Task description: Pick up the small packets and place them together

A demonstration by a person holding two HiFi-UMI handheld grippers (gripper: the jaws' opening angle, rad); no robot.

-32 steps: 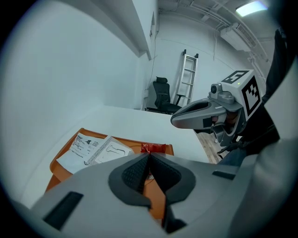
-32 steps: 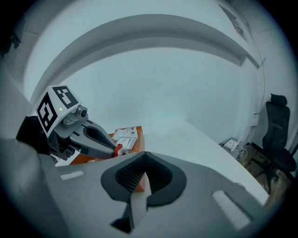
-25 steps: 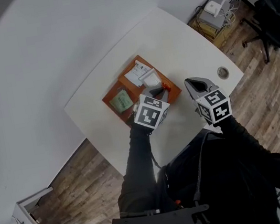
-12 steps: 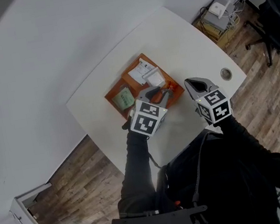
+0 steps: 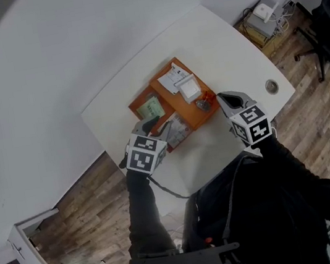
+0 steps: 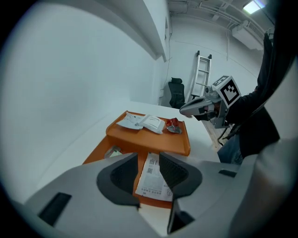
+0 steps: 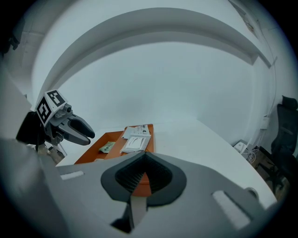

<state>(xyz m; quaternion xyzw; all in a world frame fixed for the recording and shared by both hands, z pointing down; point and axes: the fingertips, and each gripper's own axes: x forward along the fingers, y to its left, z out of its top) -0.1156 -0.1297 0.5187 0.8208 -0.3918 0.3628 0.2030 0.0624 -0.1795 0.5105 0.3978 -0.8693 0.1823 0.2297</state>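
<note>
Two orange trays (image 5: 166,100) lie side by side on the white table (image 5: 225,43). The far tray (image 6: 149,135) holds two white packets (image 6: 153,123) and a small red packet (image 6: 173,124). On the near tray are a green packet (image 5: 149,107) and a printed white packet (image 6: 151,179). My left gripper (image 6: 148,155) hovers over that tray's near end. Its jaws have just been opening and stand apart, and the printed packet lies flat beyond them, untouched. My right gripper (image 7: 144,155) is shut and empty, just right of the far tray near the red packet (image 5: 205,101).
A round cable grommet (image 5: 271,86) sits in the table near its right corner. On the wooden floor to the right stand a black office chair (image 5: 328,19) and a box with cables (image 5: 264,14). A white wall runs behind the table.
My left gripper has pulled away from the red packet's spot toward the left end of the trays and its jaws have parted. The printed packet now lies uncovered. The right gripper has barely moved.
</note>
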